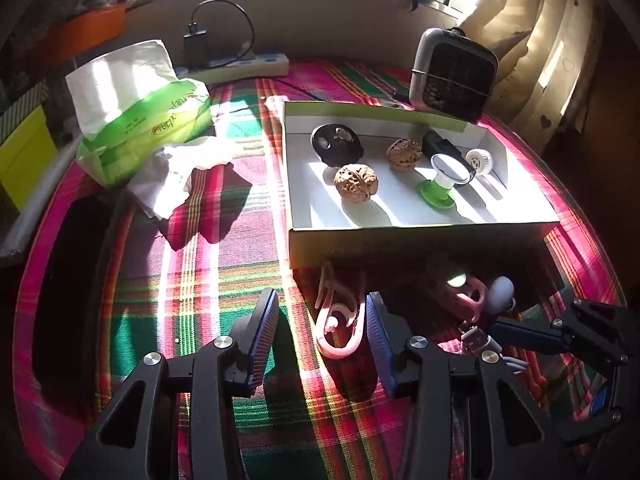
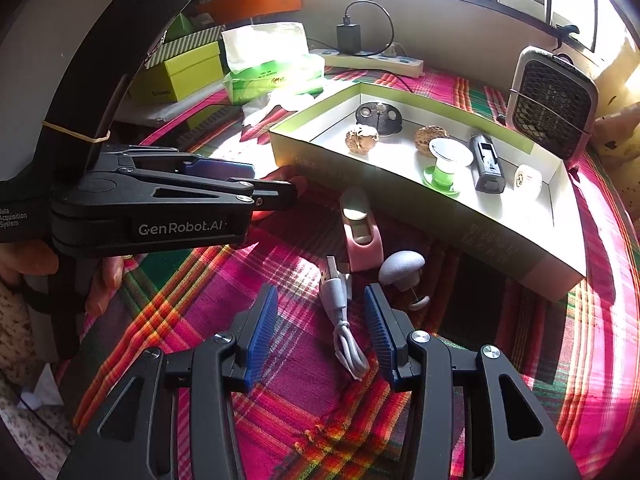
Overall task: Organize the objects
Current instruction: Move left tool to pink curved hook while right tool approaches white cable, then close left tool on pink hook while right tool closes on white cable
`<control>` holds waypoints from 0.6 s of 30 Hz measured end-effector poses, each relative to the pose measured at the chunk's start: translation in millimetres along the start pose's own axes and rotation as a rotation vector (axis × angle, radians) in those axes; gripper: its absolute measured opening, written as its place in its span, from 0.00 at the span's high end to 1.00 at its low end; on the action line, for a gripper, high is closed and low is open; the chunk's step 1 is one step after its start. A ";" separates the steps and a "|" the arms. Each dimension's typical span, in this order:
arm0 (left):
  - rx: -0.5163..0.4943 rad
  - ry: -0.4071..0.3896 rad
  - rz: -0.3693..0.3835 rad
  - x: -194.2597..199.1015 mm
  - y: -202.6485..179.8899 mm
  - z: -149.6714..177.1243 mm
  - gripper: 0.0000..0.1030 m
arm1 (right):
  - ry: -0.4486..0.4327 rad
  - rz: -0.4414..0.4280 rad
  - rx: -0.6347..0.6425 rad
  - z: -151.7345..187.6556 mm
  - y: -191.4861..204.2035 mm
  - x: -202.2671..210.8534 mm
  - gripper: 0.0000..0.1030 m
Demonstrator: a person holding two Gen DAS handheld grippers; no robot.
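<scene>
The left claw (image 1: 322, 322) is open around a pink clip (image 1: 340, 328) — not squeezing it. The right claw (image 2: 320, 320) is open too, a white cable (image 2: 340, 312) between its fingers — the box (image 2: 460, 236) sits at two o'clock.

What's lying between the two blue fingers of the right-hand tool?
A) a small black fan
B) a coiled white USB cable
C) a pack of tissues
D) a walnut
B: in the right wrist view the white USB cable lies on the plaid cloth between the open fingers of the right gripper; the walnuts sit in the box.
</scene>
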State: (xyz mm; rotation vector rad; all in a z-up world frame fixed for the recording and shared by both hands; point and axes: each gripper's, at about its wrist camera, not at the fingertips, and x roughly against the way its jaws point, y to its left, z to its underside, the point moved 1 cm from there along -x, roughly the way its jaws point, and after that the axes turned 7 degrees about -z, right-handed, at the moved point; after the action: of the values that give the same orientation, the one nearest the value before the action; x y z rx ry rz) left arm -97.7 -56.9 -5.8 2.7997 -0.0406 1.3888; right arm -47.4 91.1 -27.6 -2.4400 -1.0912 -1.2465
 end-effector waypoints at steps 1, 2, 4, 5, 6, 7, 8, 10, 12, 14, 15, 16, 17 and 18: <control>0.000 -0.001 -0.004 0.1 0.3 0.2 0.63 | 0.000 0.006 0.000 0.0 -0.4 0.1 0.59; 0.002 -0.001 -0.008 0.2 0.9 0.1 0.65 | -0.001 0.012 -0.002 0.2 -1.1 0.4 0.63; 0.007 -0.001 -0.011 0.1 1.9 0.0 0.67 | -0.003 0.017 -0.009 0.1 -2.6 0.8 0.67; 0.009 -0.002 -0.011 0.1 2.3 0.0 0.68 | -0.003 0.019 -0.010 0.2 -3.0 1.0 0.68; 0.008 -0.001 -0.012 0.1 2.4 -0.1 0.68 | -0.003 0.022 -0.010 -0.1 -2.7 0.8 0.69; 0.007 -0.002 -0.014 0.0 2.2 0.0 0.68 | -0.003 0.025 -0.008 -0.1 -2.4 0.7 0.69; 0.007 -0.002 -0.014 0.0 2.3 0.0 0.69 | -0.002 0.027 -0.007 -0.1 -2.1 0.6 0.70; 0.007 -0.002 -0.018 -0.2 2.7 0.0 0.70 | -0.001 0.036 -0.004 -0.2 -1.5 0.4 0.71; 0.007 -0.002 -0.022 -0.3 3.3 -0.1 0.72 | -0.002 0.041 -0.006 -0.1 -1.8 0.6 0.75; 0.011 -0.002 -0.024 -0.3 4.4 0.0 0.74 | -0.002 0.045 -0.007 0.2 -2.1 0.9 0.78; 0.013 -0.002 -0.024 -0.3 5.0 0.0 0.75 | -0.003 0.047 -0.006 0.4 -2.0 1.1 0.80; 0.015 -0.002 -0.024 -0.2 5.4 0.3 0.75 | -0.003 0.047 -0.005 0.5 -1.8 1.2 0.81; 0.015 -0.003 -0.026 -0.2 5.5 0.6 0.76 | -0.002 0.046 -0.003 0.5 -1.4 1.1 0.83; 0.015 -0.003 -0.027 -0.2 5.7 0.7 0.77 | -0.002 0.046 0.000 0.7 -0.8 1.0 0.84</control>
State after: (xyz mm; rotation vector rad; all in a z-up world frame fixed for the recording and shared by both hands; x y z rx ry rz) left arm -97.4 -62.7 -6.4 2.8039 0.0081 1.3847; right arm -47.2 92.5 -27.3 -2.4527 -1.0293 -1.2307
